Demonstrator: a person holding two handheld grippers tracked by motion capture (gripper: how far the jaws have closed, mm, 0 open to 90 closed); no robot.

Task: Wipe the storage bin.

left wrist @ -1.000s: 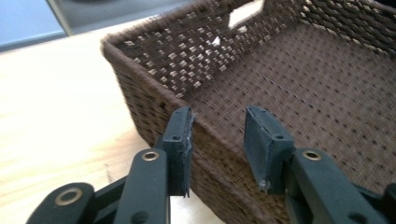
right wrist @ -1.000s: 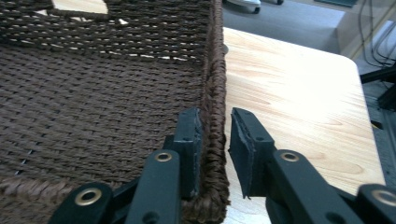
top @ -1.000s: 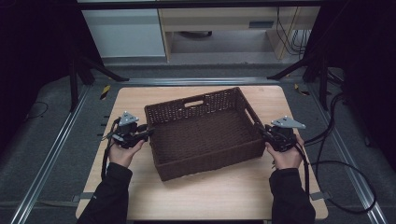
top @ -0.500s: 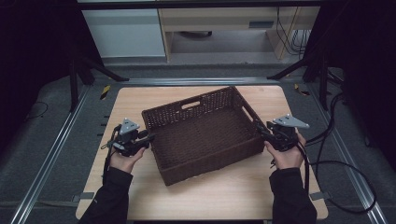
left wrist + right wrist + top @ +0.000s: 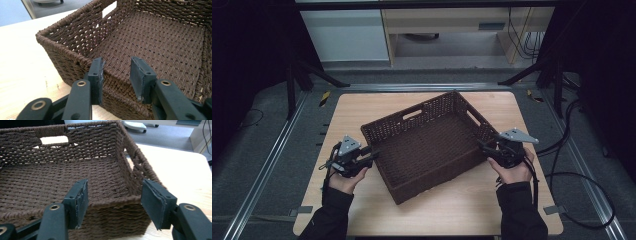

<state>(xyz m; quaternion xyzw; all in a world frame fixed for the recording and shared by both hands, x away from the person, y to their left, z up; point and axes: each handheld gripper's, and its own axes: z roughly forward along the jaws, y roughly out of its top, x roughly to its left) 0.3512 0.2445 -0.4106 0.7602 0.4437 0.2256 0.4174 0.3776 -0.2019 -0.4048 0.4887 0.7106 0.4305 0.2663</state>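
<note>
While the brown woven basket (image 5: 432,142) lies skewed at the middle of the table (image 5: 362,107), with one corner turned toward 6 o'clock, it is flanked by the left gripper (image 5: 371,156) at 9 o'clock and the right gripper (image 5: 481,146) at 3 o'clock. Both sets of jaws are held apart around the rim, with nothing clamped. If only one side is closed or pushed, the basket could be spun further askew; a thin bite on the weave could be lost.
</note>
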